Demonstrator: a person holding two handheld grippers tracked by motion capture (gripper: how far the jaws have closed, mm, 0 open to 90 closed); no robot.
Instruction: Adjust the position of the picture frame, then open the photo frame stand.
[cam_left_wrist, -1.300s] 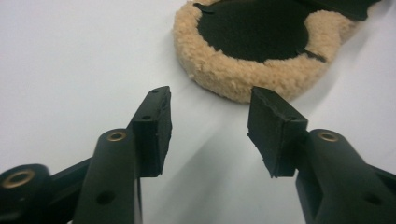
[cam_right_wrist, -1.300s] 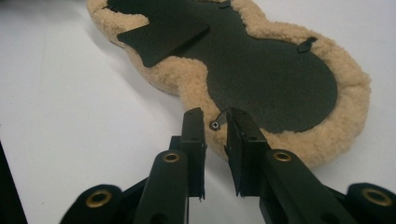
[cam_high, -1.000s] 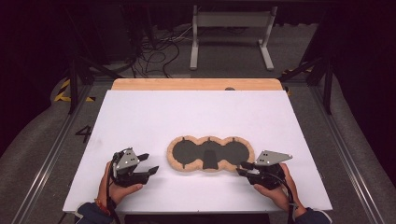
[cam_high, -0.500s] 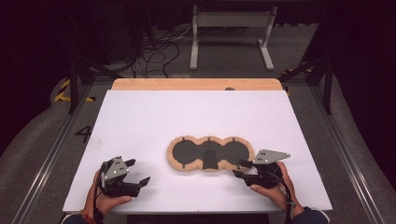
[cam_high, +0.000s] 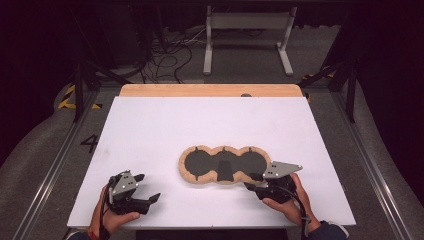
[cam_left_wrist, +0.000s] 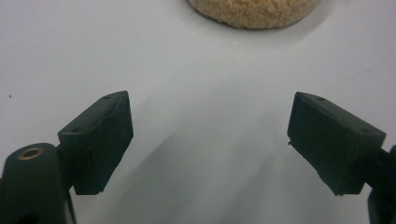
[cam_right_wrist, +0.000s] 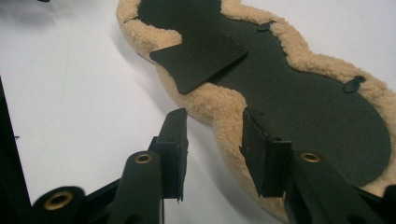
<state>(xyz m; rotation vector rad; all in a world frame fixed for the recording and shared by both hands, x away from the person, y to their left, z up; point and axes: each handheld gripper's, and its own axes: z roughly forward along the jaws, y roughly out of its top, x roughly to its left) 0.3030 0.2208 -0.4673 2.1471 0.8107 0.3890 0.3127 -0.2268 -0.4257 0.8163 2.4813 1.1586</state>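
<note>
A three-lobed black pad with a tan fleece rim (cam_high: 200, 162) lies flat on the white table (cam_high: 200, 120), a loose black flap (cam_right_wrist: 201, 58) on its middle. My right gripper (cam_high: 250, 181) is at the pad's right end. Its jaws have just been closing and straddle the fleece rim (cam_right_wrist: 224, 100): one pad sits over the bare table with a gap, so it is open. My left gripper (cam_high: 149, 187) hangs near the front left of the table, away from the pad. Its jaws have just been opening and stand wide (cam_left_wrist: 208, 126) with nothing between them; the fleece (cam_left_wrist: 254, 11) lies ahead.
A wooden strip (cam_high: 210, 90) borders the table's far edge. Behind it on the floor stand a metal frame (cam_high: 247, 35) and tangled cables (cam_high: 165, 50). Rails run along both sides of the table.
My left gripper has drawn back from the pad's left end toward the front left, and its jaws have spread wider. The right gripper has stayed at the pad's right end.
</note>
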